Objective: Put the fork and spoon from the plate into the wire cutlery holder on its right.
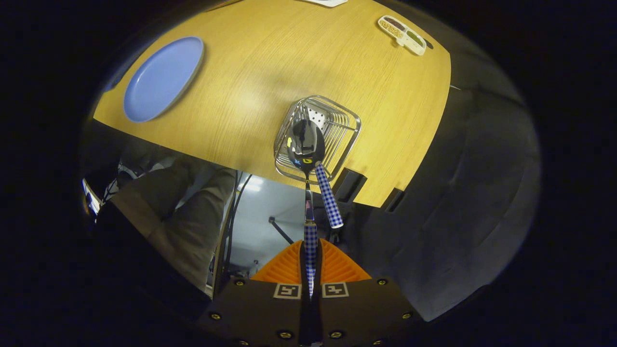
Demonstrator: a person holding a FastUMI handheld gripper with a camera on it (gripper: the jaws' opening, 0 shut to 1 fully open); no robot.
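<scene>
Holding the spoon [307, 144] by its checked handle, the hand-held gripper [311, 260] is clamped on it with its bowl pointing straight ahead over the wire holder [344, 126] on the bench [250, 82], where what seems the fork [328, 195] already leans.

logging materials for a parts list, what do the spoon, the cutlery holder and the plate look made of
Spoon, clamped by its handle in the hand-held gripper: polished metal bowl, mirror reflections; checked handle, likely plastic.
Cutlery holder: thin shiny metal wire, open grid.
Plate: smooth matte blue, probably ceramic or melamine; unclear.
</scene>
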